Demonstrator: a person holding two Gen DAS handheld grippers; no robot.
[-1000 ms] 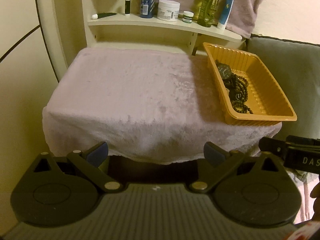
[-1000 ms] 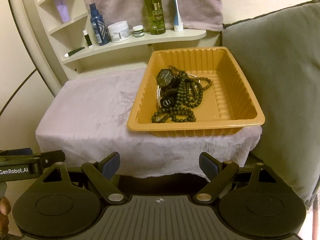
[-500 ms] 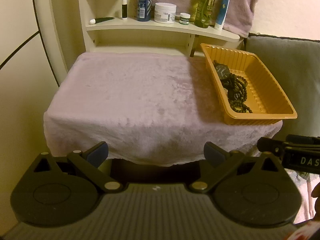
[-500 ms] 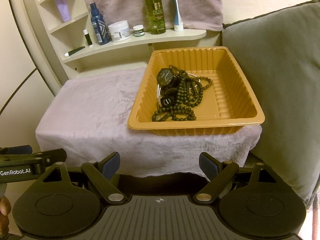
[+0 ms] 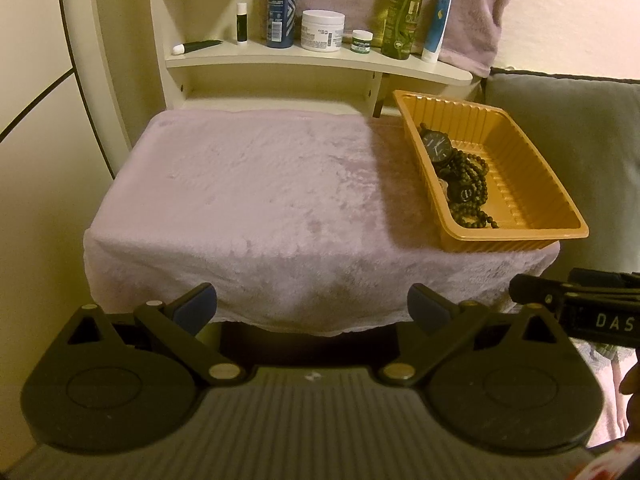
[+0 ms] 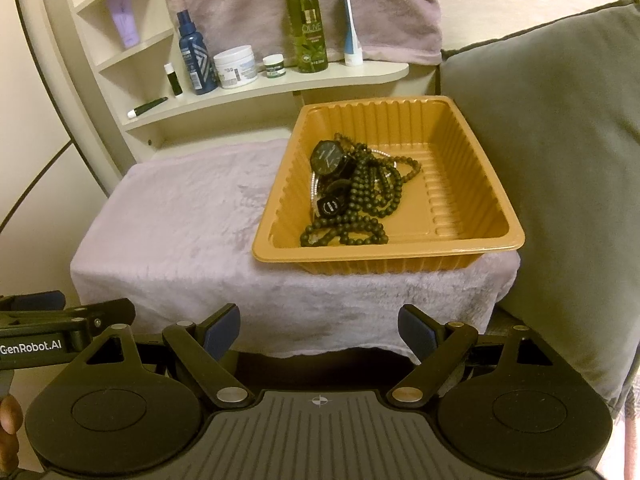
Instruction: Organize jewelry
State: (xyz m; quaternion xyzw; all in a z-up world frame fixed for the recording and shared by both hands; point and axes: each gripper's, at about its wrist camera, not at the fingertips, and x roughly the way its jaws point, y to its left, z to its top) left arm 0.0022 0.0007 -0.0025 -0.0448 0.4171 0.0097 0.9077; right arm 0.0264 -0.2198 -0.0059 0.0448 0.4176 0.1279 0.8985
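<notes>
An orange plastic tray [image 6: 496,236] [image 5: 532,236] sits on the right part of a stool covered with a pale pink fleece [image 6: 180,220] [image 5: 260,184]. In the tray lie a black watch [image 6: 330,158] [image 5: 438,148], dark bead strands [image 6: 372,196] [image 5: 472,176] and a thin silver chain [image 6: 314,186], tangled together. My left gripper [image 5: 312,306] is open and empty, below the stool's front edge. My right gripper [image 6: 320,326] is open and empty, in front of the tray and below the stool's edge.
A cream shelf [image 6: 256,92] [image 5: 320,60] behind the stool holds a blue bottle [image 6: 194,60], a white jar [image 6: 236,66], a green bottle [image 6: 306,28] and tubes. A grey cushion [image 6: 552,168] stands right of the tray. A pink towel [image 6: 304,4] hangs behind.
Both grippers have drawn back and tilted up a little, so the stool and shelf look slightly farther. Both stay open. The jewelry has not moved.
</notes>
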